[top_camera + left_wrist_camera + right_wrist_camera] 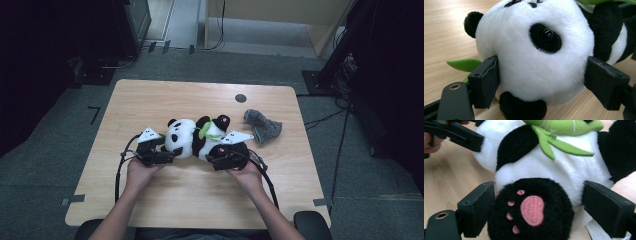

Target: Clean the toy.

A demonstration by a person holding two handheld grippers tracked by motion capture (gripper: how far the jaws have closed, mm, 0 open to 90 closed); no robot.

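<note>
Fluffy plush panda [192, 137] on matt (wood-grain) table [150, 95]

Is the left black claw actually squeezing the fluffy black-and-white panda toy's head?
Touching. In the left gripper view, the left gripper has both black jaws pressed against the sides of the plush panda's white head, with no gap showing.

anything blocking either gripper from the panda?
Nothing visible. The left gripper is clamped on the plush panda at its head; the right gripper straddles a hind foot, left pad touching, right pad apart. The grey cloth lies aside.
</note>
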